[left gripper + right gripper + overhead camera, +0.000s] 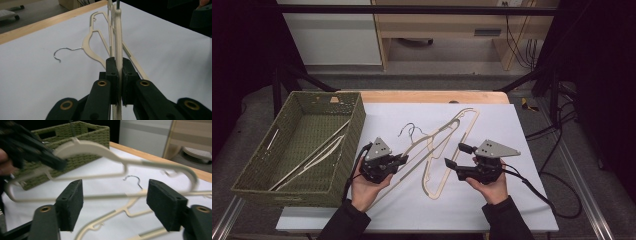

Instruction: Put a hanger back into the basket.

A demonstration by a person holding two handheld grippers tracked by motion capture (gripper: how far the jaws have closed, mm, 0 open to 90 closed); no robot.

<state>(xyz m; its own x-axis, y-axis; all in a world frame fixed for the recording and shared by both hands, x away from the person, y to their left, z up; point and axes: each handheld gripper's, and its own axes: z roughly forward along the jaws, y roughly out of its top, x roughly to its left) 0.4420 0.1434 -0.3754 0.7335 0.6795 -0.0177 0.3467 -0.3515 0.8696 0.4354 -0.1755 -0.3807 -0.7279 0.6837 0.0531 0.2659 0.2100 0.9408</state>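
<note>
Item in hand: cream hanger [118, 37] clamped in my left tongs [119, 82], right tongs [120, 205] wide; next, carry to basket [302, 145].

A basket [259, 165] sits at the table's left end, with hangers [312, 155] lying inside it. To its right, a sheet [512, 150] covers the table [432, 96]. More hangers [447, 145] lie mid-sheet, between the left gripper [402, 160] and the right gripper [453, 155].
</note>
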